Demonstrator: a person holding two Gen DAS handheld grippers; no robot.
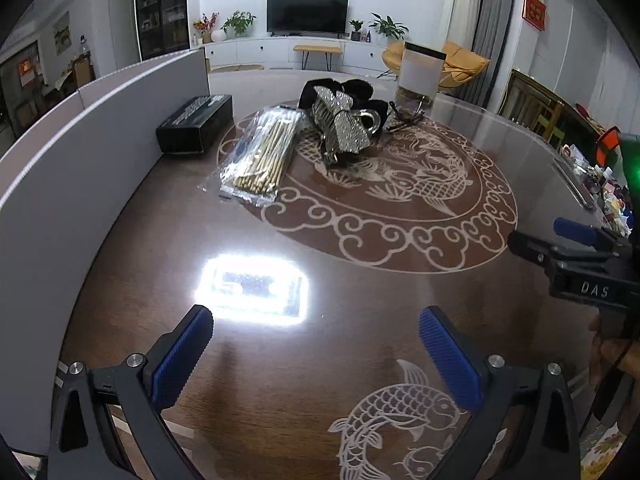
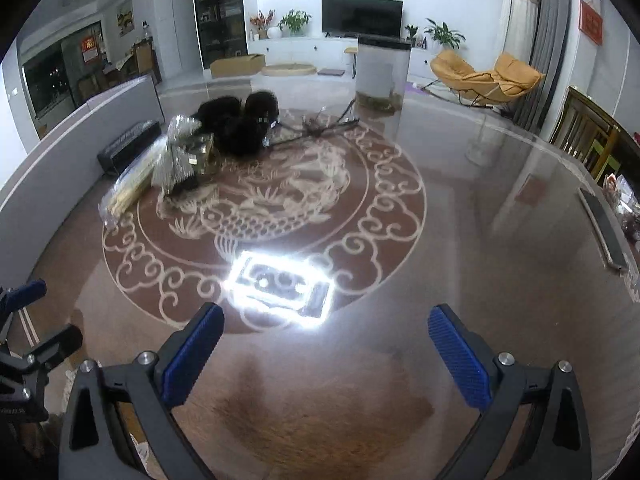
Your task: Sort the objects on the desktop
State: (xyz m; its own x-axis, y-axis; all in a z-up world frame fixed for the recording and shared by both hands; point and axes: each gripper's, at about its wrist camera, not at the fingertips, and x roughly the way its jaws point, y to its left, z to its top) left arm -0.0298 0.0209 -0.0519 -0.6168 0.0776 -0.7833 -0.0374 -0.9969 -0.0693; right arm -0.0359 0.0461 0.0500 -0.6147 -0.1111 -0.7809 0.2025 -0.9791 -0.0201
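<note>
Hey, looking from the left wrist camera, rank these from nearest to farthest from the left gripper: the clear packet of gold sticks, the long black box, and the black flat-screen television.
1. Clear packet of gold sticks, ahead and slightly left of the open left gripper.
2. Long black box, farther back on the left, beside the grey partition.
3. Black flat-screen television, far across the room, by the back wall.

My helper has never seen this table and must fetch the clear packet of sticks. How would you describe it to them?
Start at the round fish medallion on the brown table. On its left rim, between the black box by the grey partition and the glittery bow, lies the clear packet of sticks. It alone is flat, transparent and filled with pale gold sticks.
</note>
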